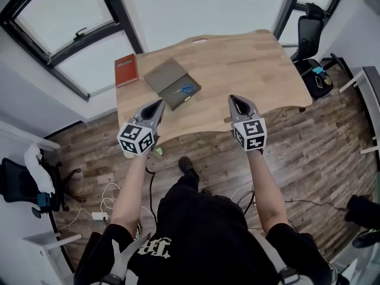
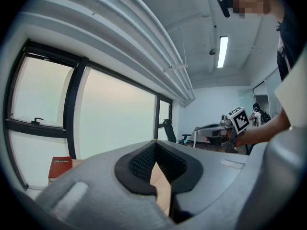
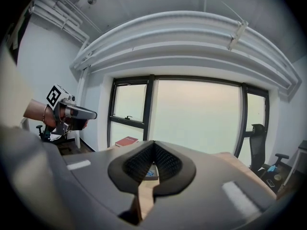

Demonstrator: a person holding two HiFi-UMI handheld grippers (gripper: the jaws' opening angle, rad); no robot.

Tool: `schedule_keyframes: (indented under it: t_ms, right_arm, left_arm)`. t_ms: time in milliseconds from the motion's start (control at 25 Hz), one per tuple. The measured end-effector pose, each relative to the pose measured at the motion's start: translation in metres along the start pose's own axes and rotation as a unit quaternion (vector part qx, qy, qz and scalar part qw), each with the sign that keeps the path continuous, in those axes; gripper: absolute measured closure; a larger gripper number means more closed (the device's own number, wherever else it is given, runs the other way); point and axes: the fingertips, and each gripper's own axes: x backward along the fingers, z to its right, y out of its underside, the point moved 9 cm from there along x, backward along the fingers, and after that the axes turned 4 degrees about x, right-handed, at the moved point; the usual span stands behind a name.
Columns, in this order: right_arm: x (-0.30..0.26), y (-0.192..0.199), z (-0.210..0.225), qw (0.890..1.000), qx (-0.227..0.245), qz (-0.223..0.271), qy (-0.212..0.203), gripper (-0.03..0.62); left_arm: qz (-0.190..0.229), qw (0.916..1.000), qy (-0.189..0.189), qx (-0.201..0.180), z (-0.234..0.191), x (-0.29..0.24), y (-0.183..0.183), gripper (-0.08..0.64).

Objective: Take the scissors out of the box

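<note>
Evidently approach step. Left hand-held gripper [image 1: 159, 104] and right hand-held gripper [image 1: 233, 99] were both closed and empty, held over near edge of tabletop [image 1: 249, 64]. Blue-handled scissors [image 1: 185, 90] lay in grey box [image 1: 165, 75], further in. Next move likely: reach box, part jaws, clamp scissors, lift.

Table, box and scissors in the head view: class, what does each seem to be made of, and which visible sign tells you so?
Table: looks like wood or wood veneer with a matte finish; light tan with faint grain.
Box: probably cardboard; dull grey-brown, flat and thin-walled.
Scissors: handles look like blue plastic; the blades are too small to judge.
</note>
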Motion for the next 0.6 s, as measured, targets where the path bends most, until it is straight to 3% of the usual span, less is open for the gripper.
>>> schedule_keyframes:
  t_ms: [600]
  right_arm:
    - [-0.094, -0.013, 0.032, 1.000, -0.002, -0.020, 0.007, 0.588]
  left_arm:
    - [-0.002, 0.9998, 0.016, 0.010, -0.082, -0.073, -0.019, 0.560]
